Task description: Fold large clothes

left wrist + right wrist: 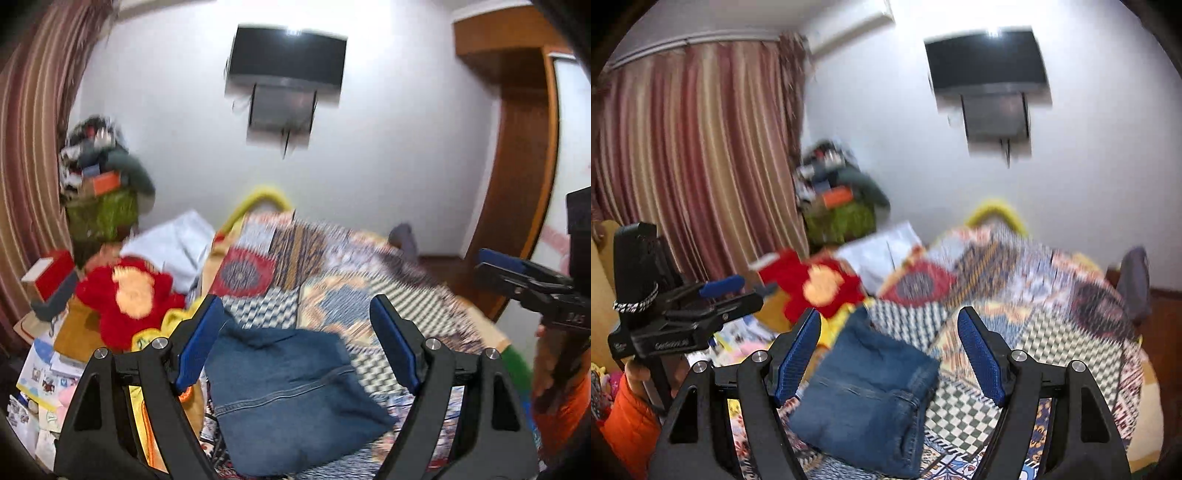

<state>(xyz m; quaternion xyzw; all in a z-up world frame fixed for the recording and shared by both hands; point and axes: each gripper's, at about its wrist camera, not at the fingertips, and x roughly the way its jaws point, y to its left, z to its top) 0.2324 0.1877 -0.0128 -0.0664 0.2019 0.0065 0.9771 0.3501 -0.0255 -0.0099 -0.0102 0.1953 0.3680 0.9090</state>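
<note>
Folded jeans (291, 398) lie on the bed (369, 280), straight ahead and below both my grippers. Left gripper (295, 350) and right gripper (890, 354) both have jaws wide, holding nothing. Jeans' long axis runs away from me; left looks slightly nearer.

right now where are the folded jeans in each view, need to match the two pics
Left wrist: the folded jeans lie low in the middle on the patterned bedspread, between the open fingers of the left gripper.
Right wrist: the jeans lie low, left of the middle, nearer the left finger of the open right gripper.
Shared landmark: the wall-mounted TV, high on the white wall.
</note>
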